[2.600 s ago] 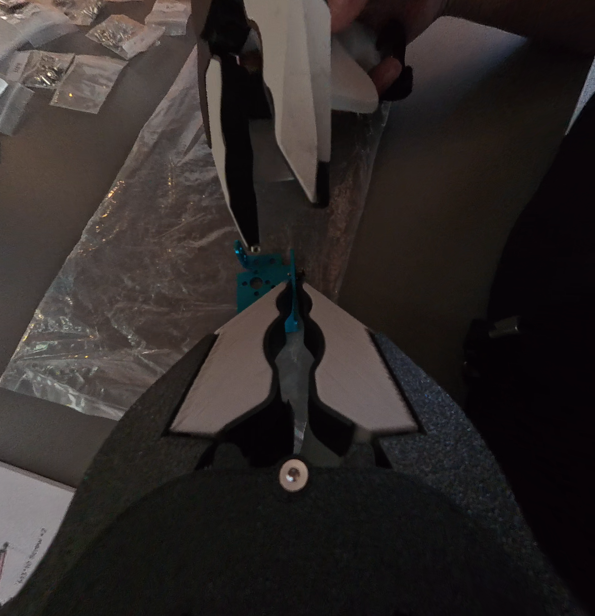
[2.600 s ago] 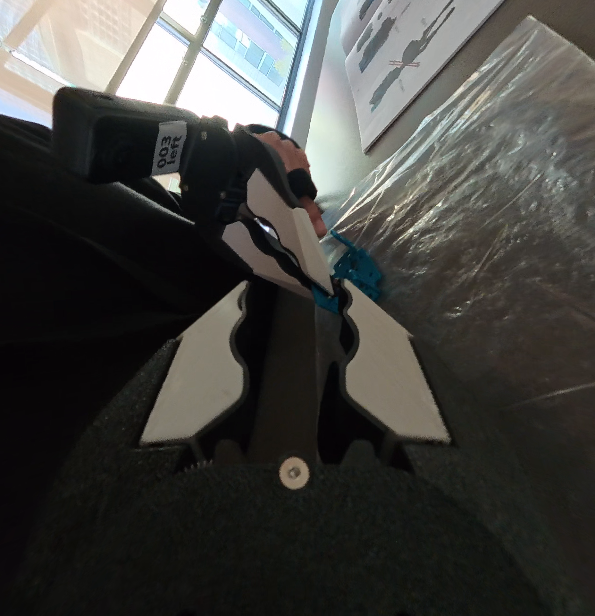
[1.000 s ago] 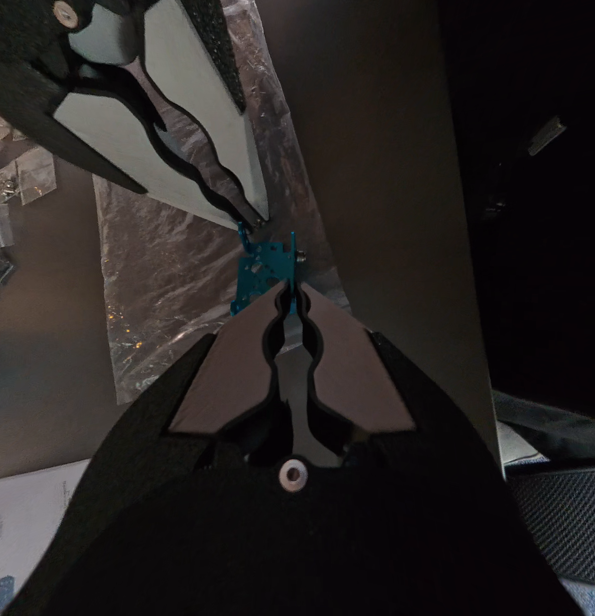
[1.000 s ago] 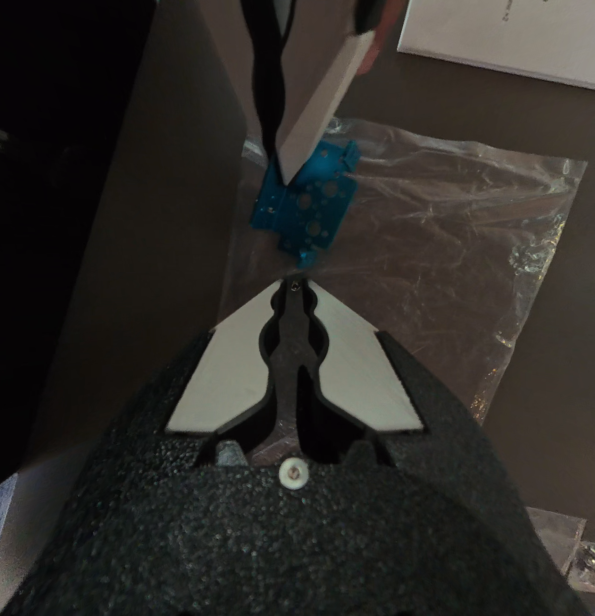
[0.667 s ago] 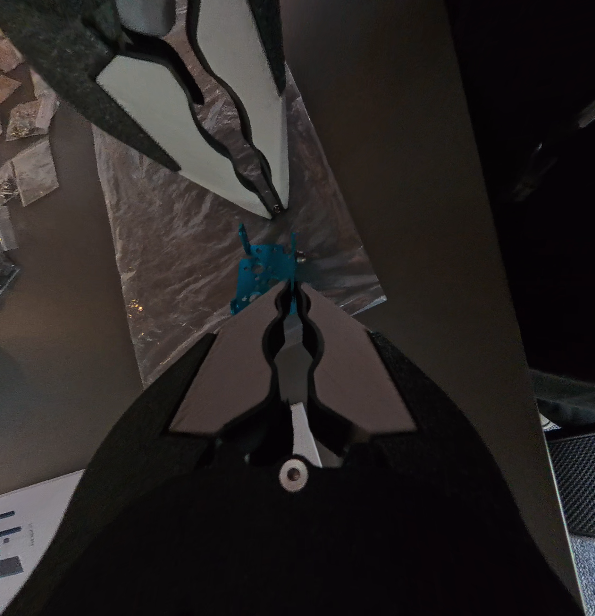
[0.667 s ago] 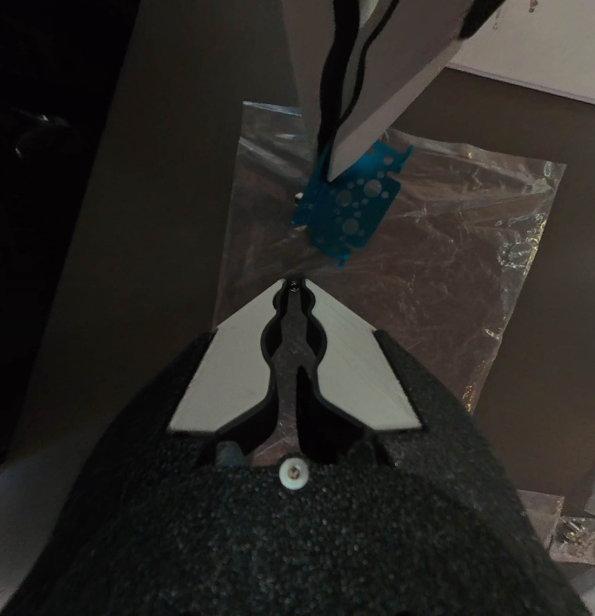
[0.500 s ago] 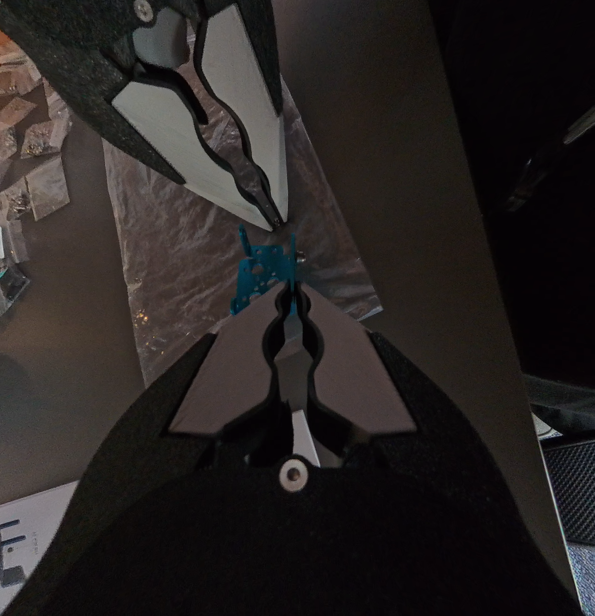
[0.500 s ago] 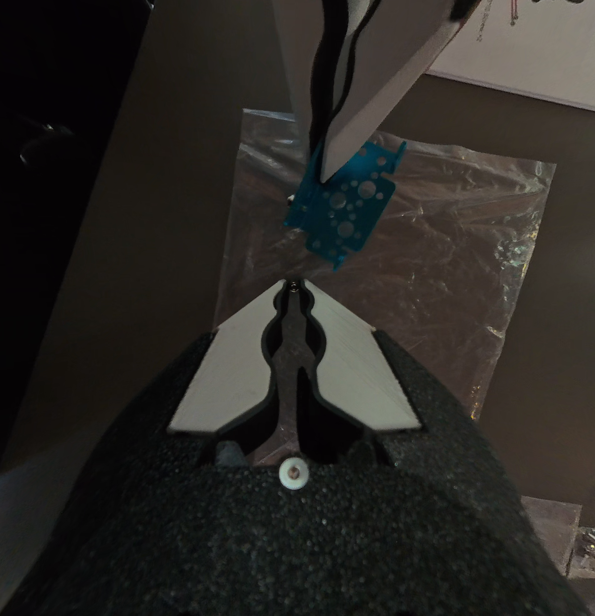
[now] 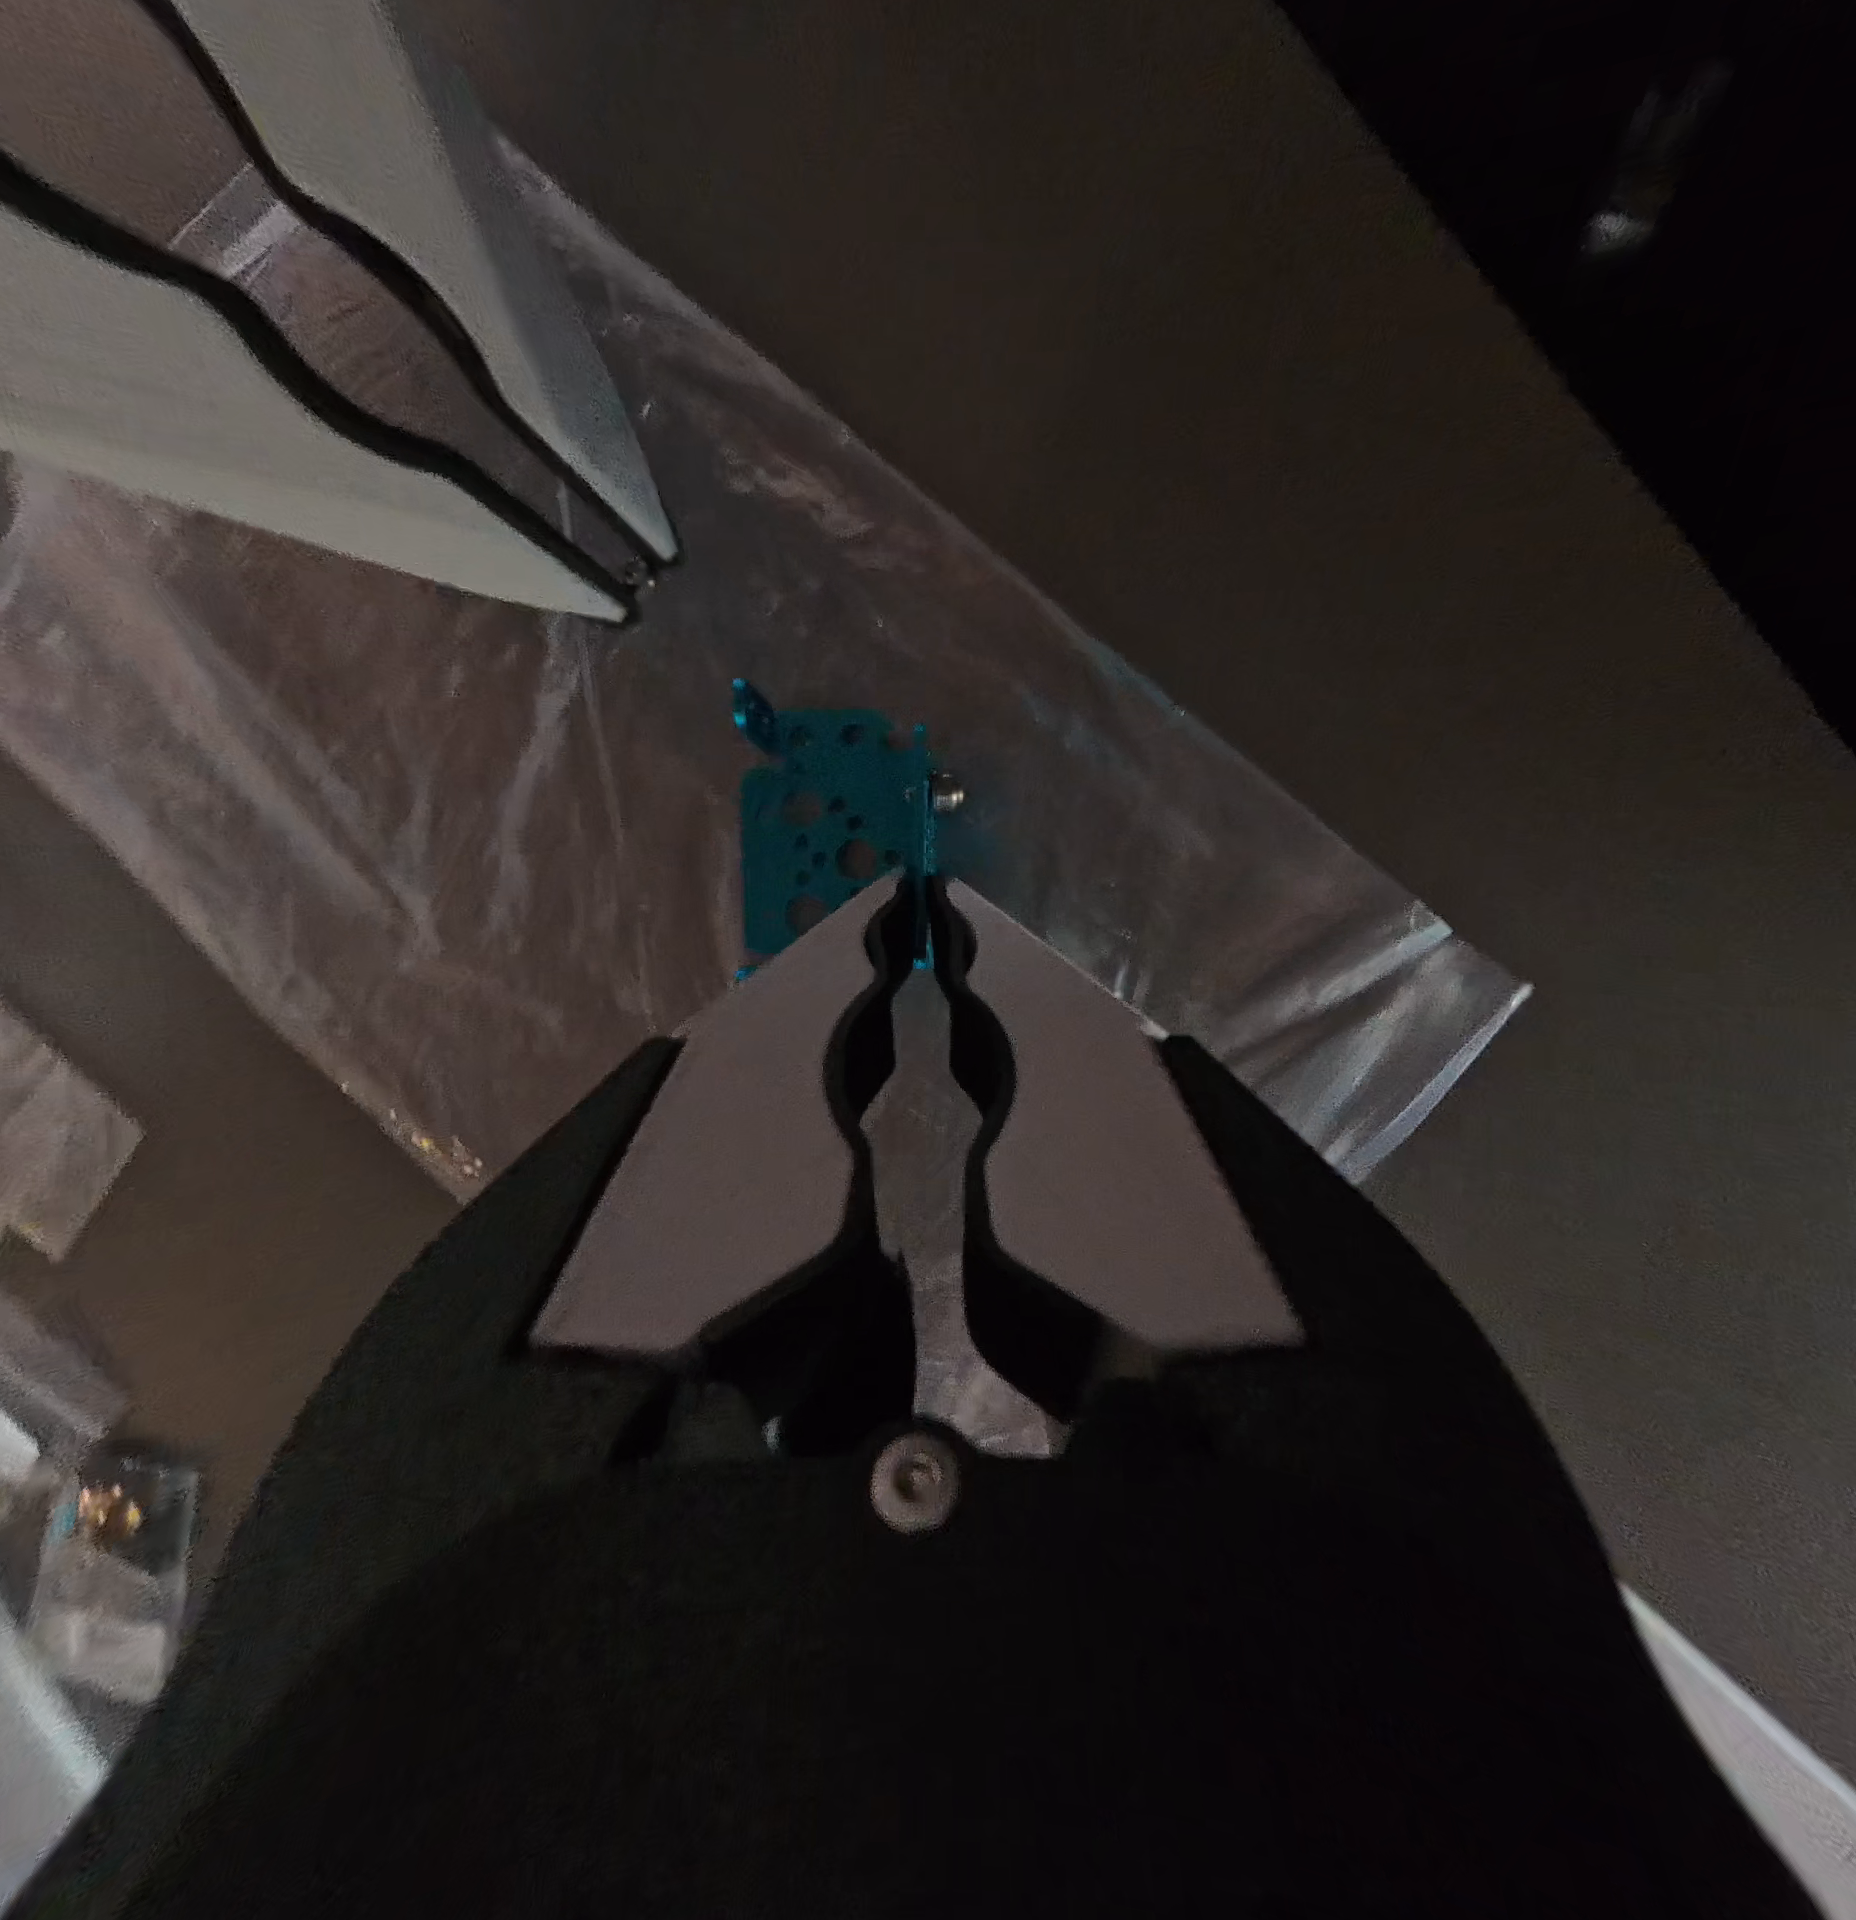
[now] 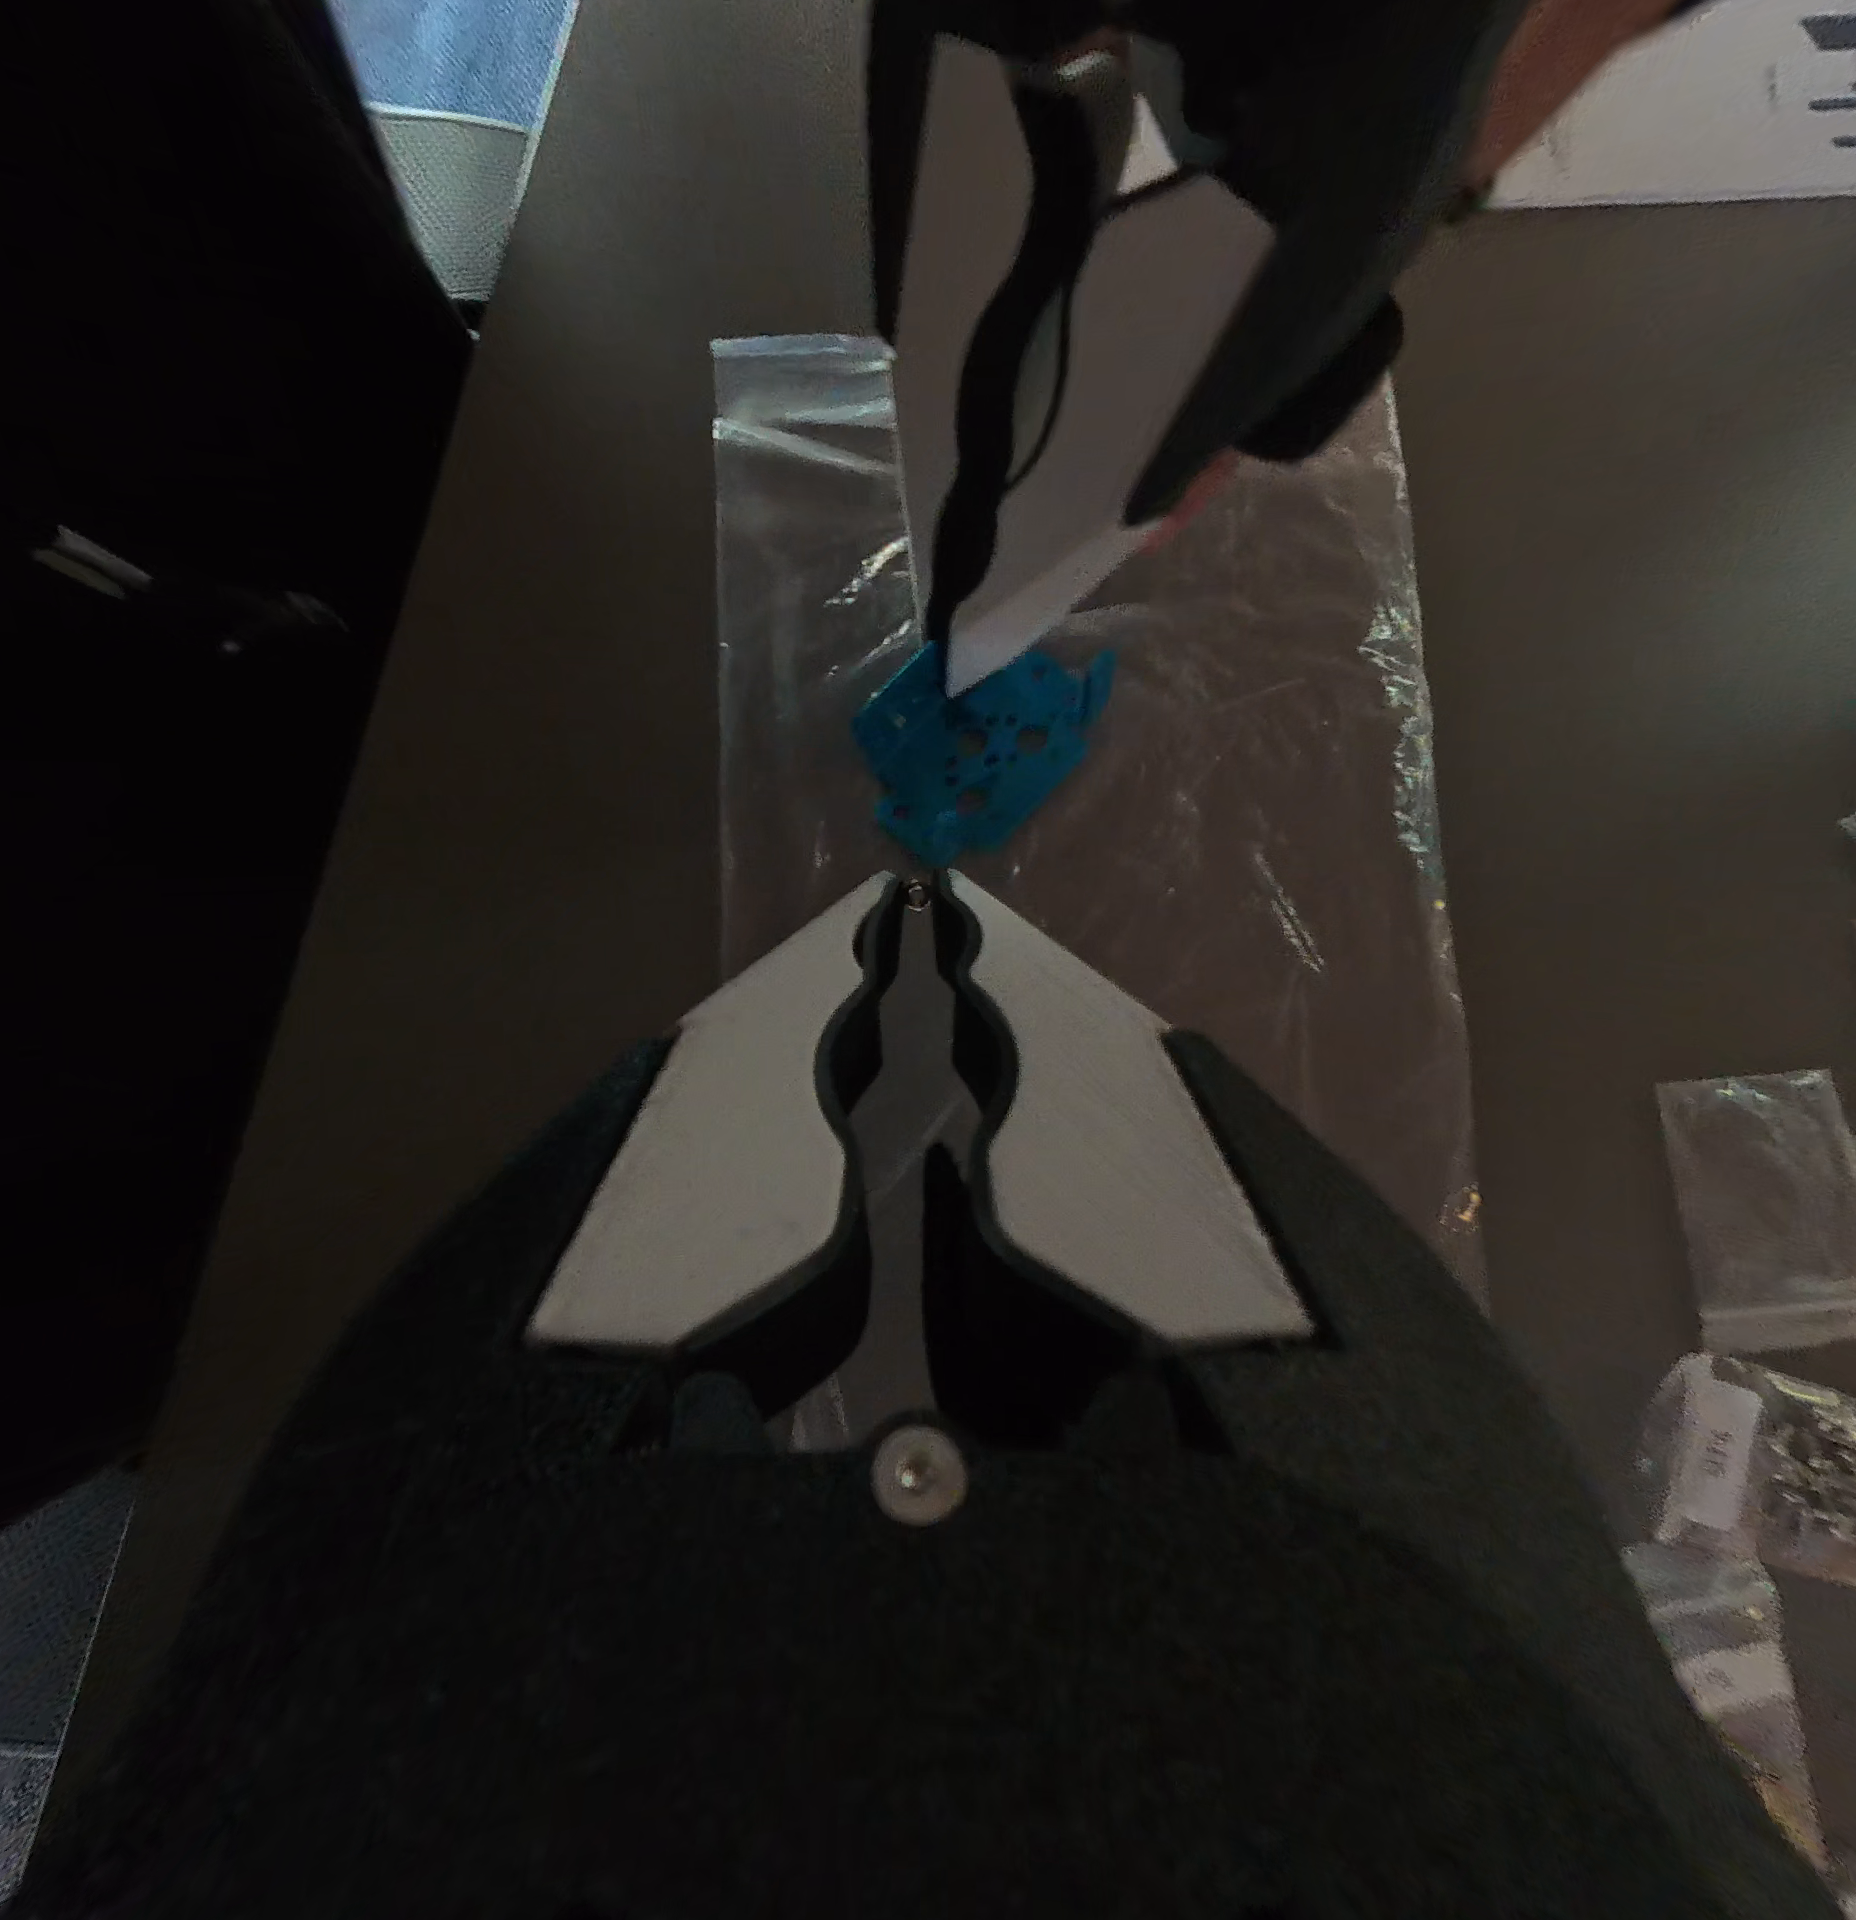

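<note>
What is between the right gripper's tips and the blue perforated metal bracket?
Only a short open gap over the clear plastic bag; right gripper, blue bracket, right wrist view.

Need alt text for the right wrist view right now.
The right hand-held gripper pinches a tiny screw just below a blue perforated metal bracket, which the left hand-held gripper holds above a clear plastic bag on a dark table.

I'm at an assembly workbench: dark table [image 10: 591, 520], clear plastic bag [image 10: 1267, 831], small hardware packets [image 10: 1755, 1205], printed sheet [image 10: 1734, 114].
</note>
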### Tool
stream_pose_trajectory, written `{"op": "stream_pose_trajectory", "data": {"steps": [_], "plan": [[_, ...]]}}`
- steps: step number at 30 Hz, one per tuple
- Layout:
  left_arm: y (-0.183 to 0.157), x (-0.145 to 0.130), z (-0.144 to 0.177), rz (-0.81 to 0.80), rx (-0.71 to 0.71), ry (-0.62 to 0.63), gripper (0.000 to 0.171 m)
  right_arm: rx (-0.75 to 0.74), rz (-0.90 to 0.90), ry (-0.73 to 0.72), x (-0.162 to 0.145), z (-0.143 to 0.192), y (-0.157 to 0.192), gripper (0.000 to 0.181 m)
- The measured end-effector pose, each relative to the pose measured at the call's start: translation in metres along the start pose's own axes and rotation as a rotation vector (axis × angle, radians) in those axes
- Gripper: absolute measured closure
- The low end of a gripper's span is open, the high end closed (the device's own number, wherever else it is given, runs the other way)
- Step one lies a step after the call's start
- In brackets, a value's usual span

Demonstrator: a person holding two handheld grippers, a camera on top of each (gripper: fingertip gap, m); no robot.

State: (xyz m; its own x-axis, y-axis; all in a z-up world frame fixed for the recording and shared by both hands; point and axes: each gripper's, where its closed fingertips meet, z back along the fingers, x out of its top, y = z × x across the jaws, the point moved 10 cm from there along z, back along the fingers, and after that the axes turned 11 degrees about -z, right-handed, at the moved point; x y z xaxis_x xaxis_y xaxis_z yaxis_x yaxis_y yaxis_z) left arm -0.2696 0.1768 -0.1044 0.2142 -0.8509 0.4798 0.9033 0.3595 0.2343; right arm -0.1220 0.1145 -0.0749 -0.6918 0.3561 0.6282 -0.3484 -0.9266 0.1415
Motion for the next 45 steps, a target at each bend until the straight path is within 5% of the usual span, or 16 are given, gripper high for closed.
{"op": "stream_pose_trajectory", "data": {"steps": [4,8,14,19,45], "plan": [[0.017,-0.002,-0.001,-0.015,-0.122,0.026,0.165,0.113,-0.029,-0.043,-0.005,-0.006,-0.01,0.178],[0.023,-0.002,0.003,0.072,-0.109,0.09,0.139,0.23,-0.034,-0.102,0.001,-0.012,-0.022,0.177],[-0.004,0.0,0.028,0.276,0.289,-0.012,0.134,0.296,-0.021,-0.192,0.008,-0.022,-0.033,0.178],[-0.027,0.006,0.011,0.224,0.528,-0.001,0.134,0.335,0.019,-0.173,0.01,-0.034,-0.033,0.178],[-0.03,0.003,-0.011,0.188,0.491,-0.073,0.145,0.351,0.002,-0.098,0.006,-0.049,-0.033,0.178]]}}
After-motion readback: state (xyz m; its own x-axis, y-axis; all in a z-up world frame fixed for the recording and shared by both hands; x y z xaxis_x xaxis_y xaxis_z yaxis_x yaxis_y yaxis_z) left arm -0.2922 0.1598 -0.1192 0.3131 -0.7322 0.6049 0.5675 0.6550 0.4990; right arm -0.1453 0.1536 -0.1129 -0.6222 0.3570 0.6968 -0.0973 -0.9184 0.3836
